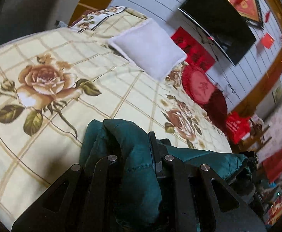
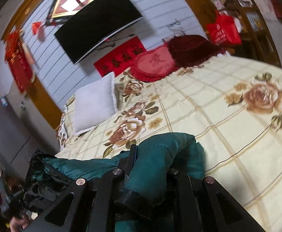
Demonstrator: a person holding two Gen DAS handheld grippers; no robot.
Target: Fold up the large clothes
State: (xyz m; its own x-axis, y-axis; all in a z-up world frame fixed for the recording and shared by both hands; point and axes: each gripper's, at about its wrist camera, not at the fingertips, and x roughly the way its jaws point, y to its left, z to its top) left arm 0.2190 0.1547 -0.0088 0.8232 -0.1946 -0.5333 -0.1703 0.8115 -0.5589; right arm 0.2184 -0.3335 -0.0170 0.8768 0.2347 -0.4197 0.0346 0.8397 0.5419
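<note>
A teal padded jacket [image 1: 121,135] is bunched between the fingers of my left gripper [image 1: 133,148], which is shut on a fold of it above the bed. Only one black finger [image 1: 152,145] shows; the fabric hides the other. In the right wrist view the same jacket [image 2: 160,147] is pinched in my right gripper [image 2: 152,160], which is shut on it, with one finger [image 2: 132,156] showing. The jacket stretches sideways between the two grippers, and its dark lining [image 2: 42,174] hangs off the bed's edge.
The bed has a cream checked quilt with roses [image 1: 54,58] [image 2: 227,119]. A white pillow [image 1: 148,48] [image 2: 94,104] and red cushions [image 1: 198,85] [image 2: 154,65] lie at its head. A black TV [image 1: 218,19] hangs on the wall. A red bag [image 2: 223,31] stands beside the bed.
</note>
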